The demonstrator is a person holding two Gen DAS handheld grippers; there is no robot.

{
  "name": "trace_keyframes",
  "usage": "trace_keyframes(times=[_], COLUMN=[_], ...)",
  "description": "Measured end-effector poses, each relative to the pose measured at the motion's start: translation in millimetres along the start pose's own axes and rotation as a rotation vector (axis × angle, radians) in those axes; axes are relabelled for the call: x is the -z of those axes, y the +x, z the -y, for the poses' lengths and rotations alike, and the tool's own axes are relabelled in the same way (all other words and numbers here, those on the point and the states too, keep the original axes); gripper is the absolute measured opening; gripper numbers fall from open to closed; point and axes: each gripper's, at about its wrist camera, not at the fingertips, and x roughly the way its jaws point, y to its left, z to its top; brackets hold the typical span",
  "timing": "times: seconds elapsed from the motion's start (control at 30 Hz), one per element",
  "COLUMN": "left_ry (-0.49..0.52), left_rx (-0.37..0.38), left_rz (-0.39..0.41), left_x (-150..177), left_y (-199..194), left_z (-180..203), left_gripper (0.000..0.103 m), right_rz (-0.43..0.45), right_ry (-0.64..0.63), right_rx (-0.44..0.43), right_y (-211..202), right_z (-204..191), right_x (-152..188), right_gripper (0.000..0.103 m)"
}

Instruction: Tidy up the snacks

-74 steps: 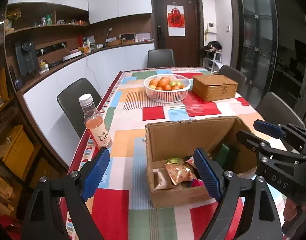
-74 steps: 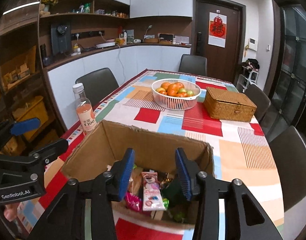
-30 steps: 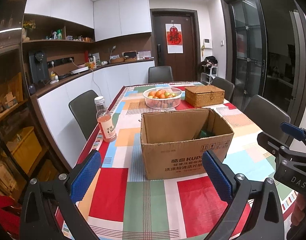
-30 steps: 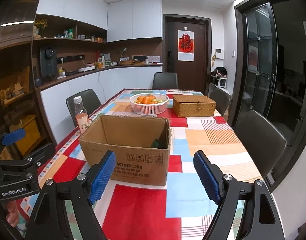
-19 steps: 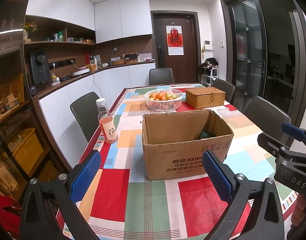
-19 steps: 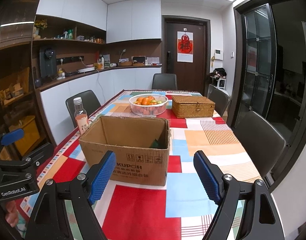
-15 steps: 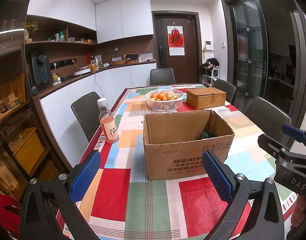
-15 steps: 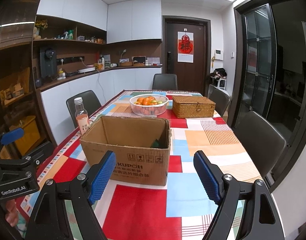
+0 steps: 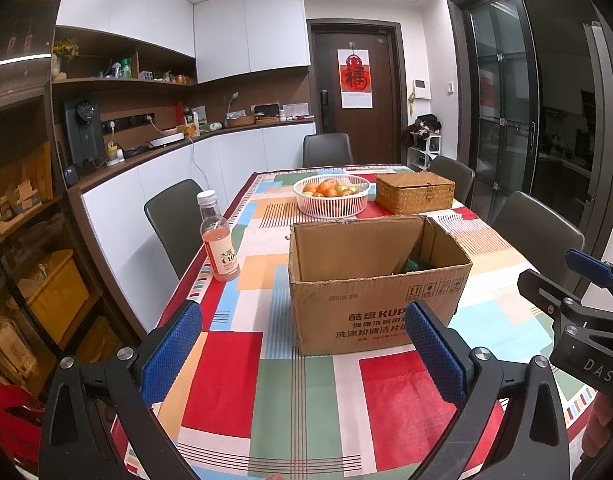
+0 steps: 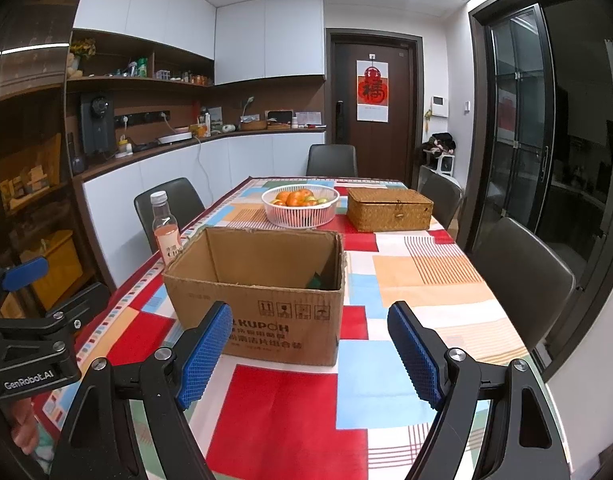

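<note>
On the desk [image 9: 298, 396], near its front edge, the cardboard box [image 9: 374, 284] stands upright and open-topped. Both tongs have drawn back from over the box mouth: a few seconds ago they hung above the snack packets inside, now they sit low and apart from it. Left tongs [image 9: 302, 354] stand wide and empty; right tongs [image 10: 308, 356] likewise. Only a green packet [image 10: 316, 279] shows inside. Judgement: the packing step appears finished or paused. Bottle [image 9: 219, 238], fruit basket [image 9: 331, 195] and wicker box [image 9: 414, 193] stand behind.
</note>
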Motion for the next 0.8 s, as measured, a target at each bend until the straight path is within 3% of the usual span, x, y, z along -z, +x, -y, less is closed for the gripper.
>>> trace_keyframes(times=[0.8], left_ry=[0.003], left_rx=[-0.016], left_rz=[0.015], left_x=[1.4], left_y=[-2.5], left_z=[-0.8], left_gripper=[0.103], right_rz=[-0.004], right_ry=[0.002], right_rx=[0.001], right_y=[0.3], right_z=[-0.9], right_x=[1.2], right_gripper=[0.081])
